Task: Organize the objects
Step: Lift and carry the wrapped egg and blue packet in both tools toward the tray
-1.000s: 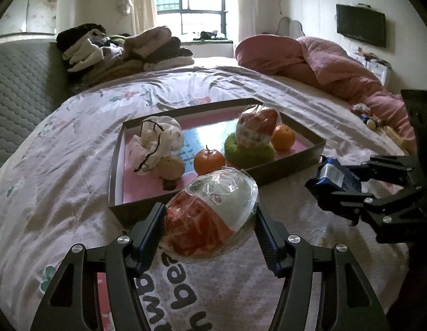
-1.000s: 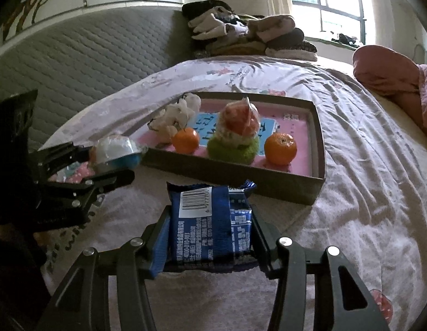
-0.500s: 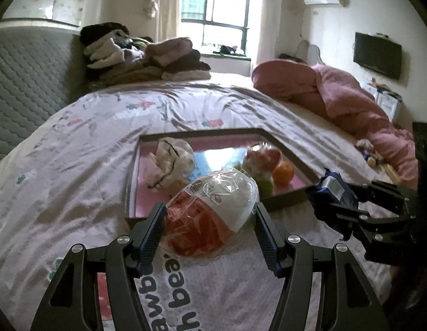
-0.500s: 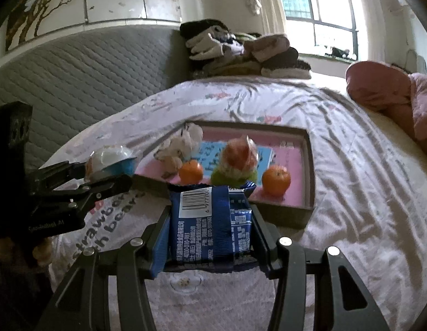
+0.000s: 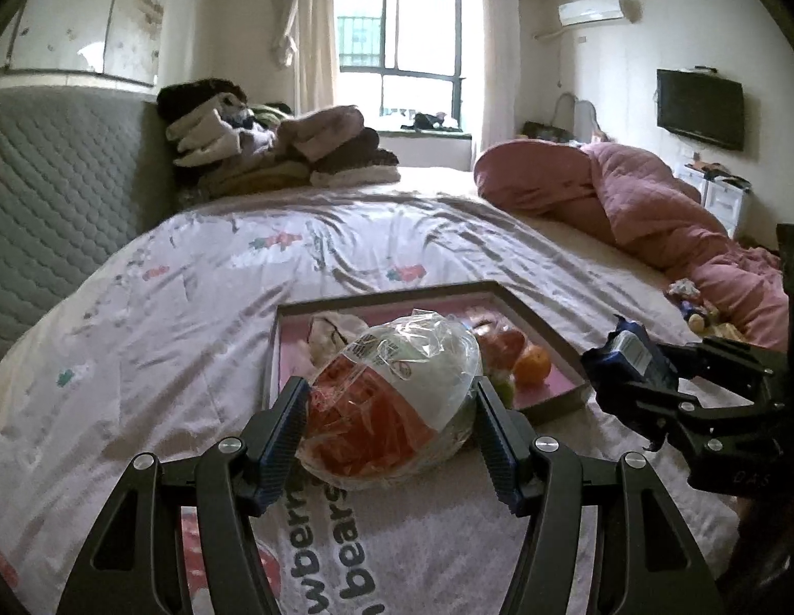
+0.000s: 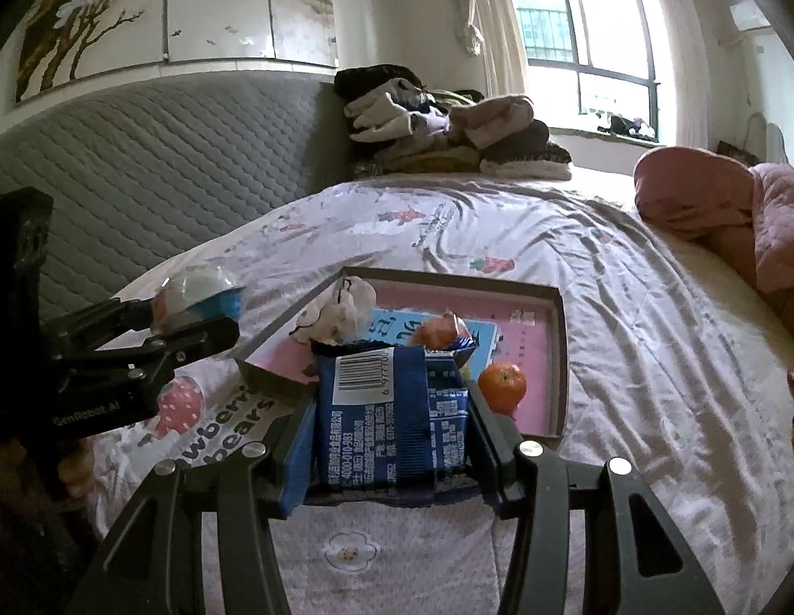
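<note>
2 tools (image 5: 391, 410) (image 6: 391, 441) pinching wrapped egg (image 5: 397, 405) and blue packet (image 6: 391, 420), tray (image 6: 561, 359) beyond.

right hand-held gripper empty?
No, the right hand-held gripper is clamped on a blue snack packet, barcode side up.

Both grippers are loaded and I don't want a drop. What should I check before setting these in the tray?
1. Left gripper clamped on the wrapped egg: ok.
2. Right gripper clamped on the blue packet: ok.
3. Free spot in the tray: ok, bare pink floor right of the orange.
4. Grippers apart from each other: ok.
5. Both items lifted clear of the bedsheet: cannot tell.
</note>
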Demonstrator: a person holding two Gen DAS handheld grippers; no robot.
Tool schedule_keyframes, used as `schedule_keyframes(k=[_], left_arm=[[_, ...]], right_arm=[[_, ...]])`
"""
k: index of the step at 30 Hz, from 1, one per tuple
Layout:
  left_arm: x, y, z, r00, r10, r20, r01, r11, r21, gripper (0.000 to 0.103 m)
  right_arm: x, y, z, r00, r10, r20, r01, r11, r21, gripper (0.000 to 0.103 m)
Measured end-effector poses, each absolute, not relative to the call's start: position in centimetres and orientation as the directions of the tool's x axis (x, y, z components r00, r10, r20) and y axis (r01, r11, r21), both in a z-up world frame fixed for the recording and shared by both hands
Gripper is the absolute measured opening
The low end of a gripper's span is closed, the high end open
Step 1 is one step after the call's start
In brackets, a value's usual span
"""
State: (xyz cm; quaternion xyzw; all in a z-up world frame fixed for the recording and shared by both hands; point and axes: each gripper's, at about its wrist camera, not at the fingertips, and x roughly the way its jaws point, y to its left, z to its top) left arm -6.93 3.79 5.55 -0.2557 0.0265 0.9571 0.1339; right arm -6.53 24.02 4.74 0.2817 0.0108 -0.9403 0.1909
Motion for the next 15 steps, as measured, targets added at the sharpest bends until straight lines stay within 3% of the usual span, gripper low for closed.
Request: schedule_keyframes(k=[15], left_arm=[[-8.7,2.6,8.5,-0.86,0.255,-0.442,-0.26,-0.964,-0.051,0.065]], right_arm=[[-8.2,22.5,8.6,-0.806,-0.363,-0.466,0.387,-0.921,0.048,0.052]])
